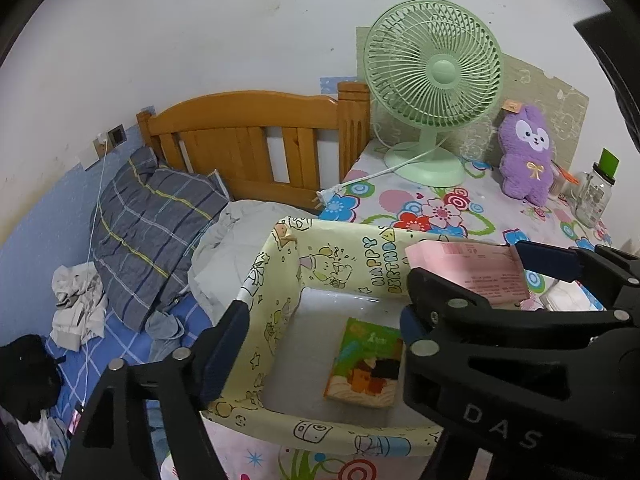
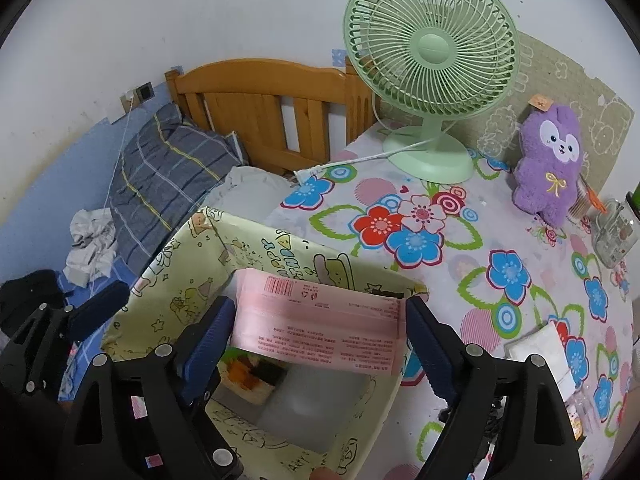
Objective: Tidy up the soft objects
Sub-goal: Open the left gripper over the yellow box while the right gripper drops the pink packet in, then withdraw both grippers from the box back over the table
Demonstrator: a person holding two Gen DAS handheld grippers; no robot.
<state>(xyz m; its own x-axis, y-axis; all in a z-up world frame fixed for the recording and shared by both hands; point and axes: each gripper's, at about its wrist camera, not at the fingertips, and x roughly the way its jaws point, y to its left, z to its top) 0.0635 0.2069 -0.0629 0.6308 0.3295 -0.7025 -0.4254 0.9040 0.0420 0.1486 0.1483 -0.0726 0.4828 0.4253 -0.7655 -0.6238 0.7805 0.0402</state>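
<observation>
A pink tissue pack (image 2: 320,320) hangs over the open cream cartoon-print box (image 1: 280,280), and my right gripper (image 2: 320,340) is shut on it, a blue pad against each side. On the box floor lies a green and orange pack (image 1: 364,364). My left gripper (image 1: 316,332) is open and holds nothing. One of its fingers (image 1: 224,348) is outside the box's left wall, the other over the inside. A purple plush toy (image 2: 550,164) sits upright at the back right of the flowered table (image 2: 460,260). A white soft pack (image 2: 544,348) lies right of the box.
A green fan (image 2: 432,48) stands at the back of the table, its plug cord trailing left. A glass jar (image 2: 614,232) is at the far right. Left of the table is a bed with a wooden headboard (image 1: 256,132), a striped pillow (image 1: 152,232) and crumpled clothes.
</observation>
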